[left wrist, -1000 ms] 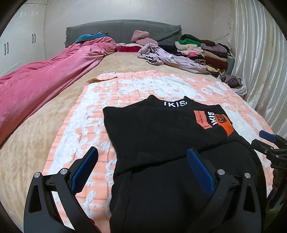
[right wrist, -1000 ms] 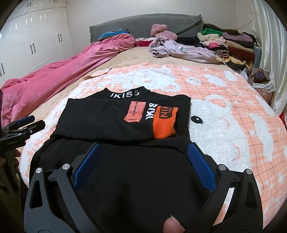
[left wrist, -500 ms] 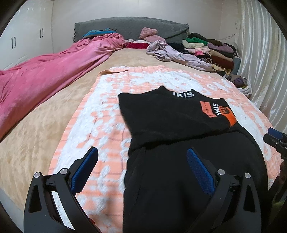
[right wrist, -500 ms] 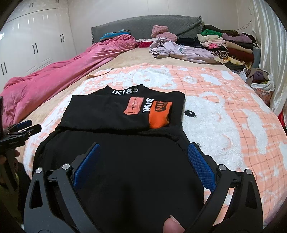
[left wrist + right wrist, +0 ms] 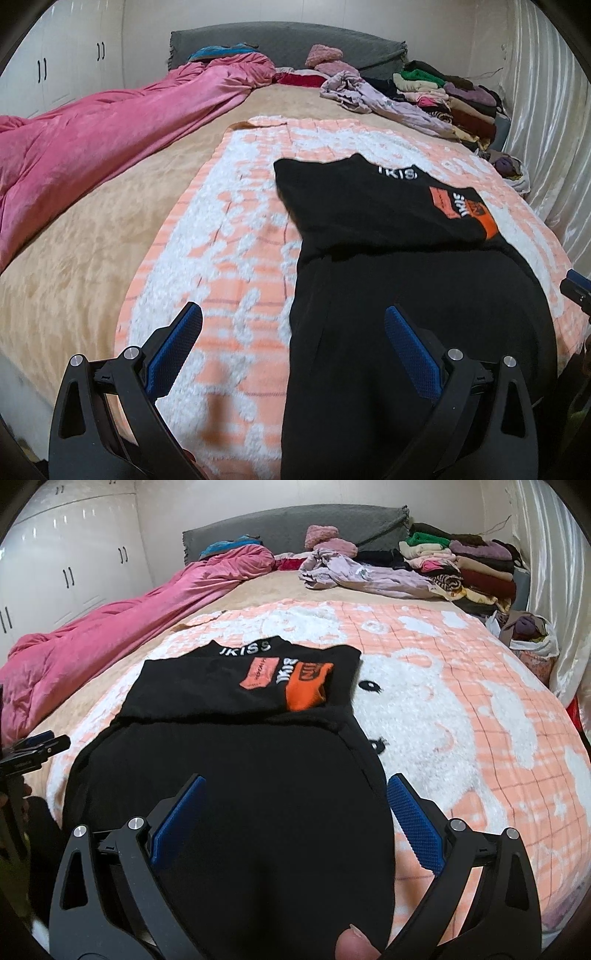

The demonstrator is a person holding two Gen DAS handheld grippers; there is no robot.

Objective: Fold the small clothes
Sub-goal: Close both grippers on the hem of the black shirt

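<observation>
A black garment (image 5: 388, 258) (image 5: 236, 760) with white "IKISS" lettering and orange patches lies on the orange-and-white blanket (image 5: 229, 236) (image 5: 461, 701). Its top part is folded flat and its lower part hangs over the bed's near edge. My left gripper (image 5: 293, 332) is open above the garment's left edge, one blue pad over blanket, the other over black cloth. My right gripper (image 5: 295, 801) is open over the garment's lower right part, nothing between its fingers. A fingertip (image 5: 354, 943) shows at the bottom of the right wrist view.
A pink quilt (image 5: 110, 122) (image 5: 129, 620) runs along the left of the bed. A lilac garment (image 5: 362, 576) and a stack of folded clothes (image 5: 465, 565) lie near the grey headboard (image 5: 288, 40). White wardrobes (image 5: 74, 561) stand left, a curtain (image 5: 546, 129) right.
Both grippers have drawn back toward the bed's near edge and the left one has shifted left, so the garment sits further right in its view. Both stay open.
</observation>
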